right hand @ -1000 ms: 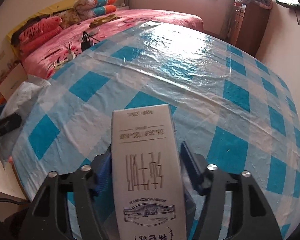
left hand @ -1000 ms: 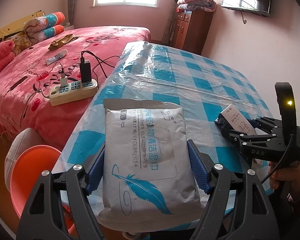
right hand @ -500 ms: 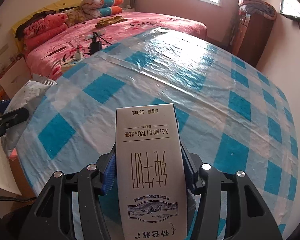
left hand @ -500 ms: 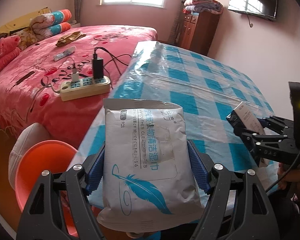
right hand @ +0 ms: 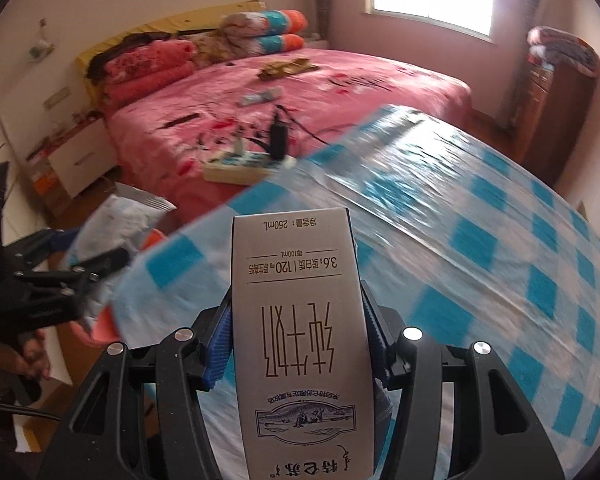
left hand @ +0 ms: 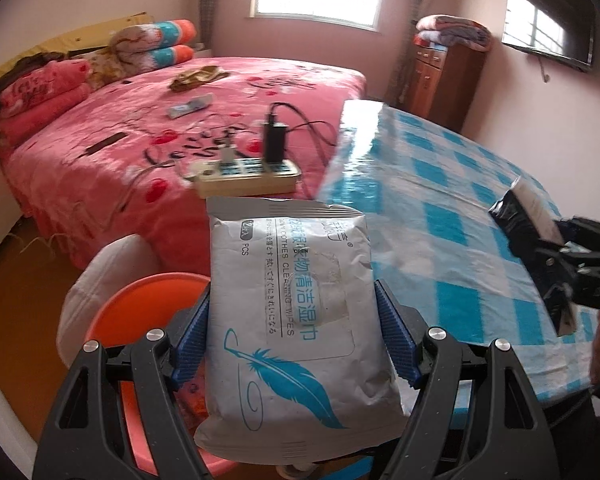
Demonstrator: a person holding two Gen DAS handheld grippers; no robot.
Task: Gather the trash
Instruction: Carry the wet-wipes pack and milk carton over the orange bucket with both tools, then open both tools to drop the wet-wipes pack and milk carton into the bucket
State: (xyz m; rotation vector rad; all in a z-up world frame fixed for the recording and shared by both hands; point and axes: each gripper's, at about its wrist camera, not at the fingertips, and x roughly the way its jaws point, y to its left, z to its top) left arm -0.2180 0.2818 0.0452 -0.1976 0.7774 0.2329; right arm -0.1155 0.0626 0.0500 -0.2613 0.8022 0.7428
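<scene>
Your left gripper (left hand: 292, 332) is clamped on the wet-wipes pack (left hand: 296, 312), blue pads (left hand: 194, 340) pressing both long edges. The pack sits over the orange basin (left hand: 140, 308) on the floor, left of the table (left hand: 452, 208) with the blue-checked cover. Your right gripper (right hand: 298, 340) is pinching the milk carton (right hand: 300, 340), pads tight on both sides, print upside down, carton held above the near left part of the table. In the right wrist view the pack and left gripper are at far left, off the table edge. Pink bed (left hand: 140, 128) beyond, power strip (left hand: 248, 178) on its near edge.
</scene>
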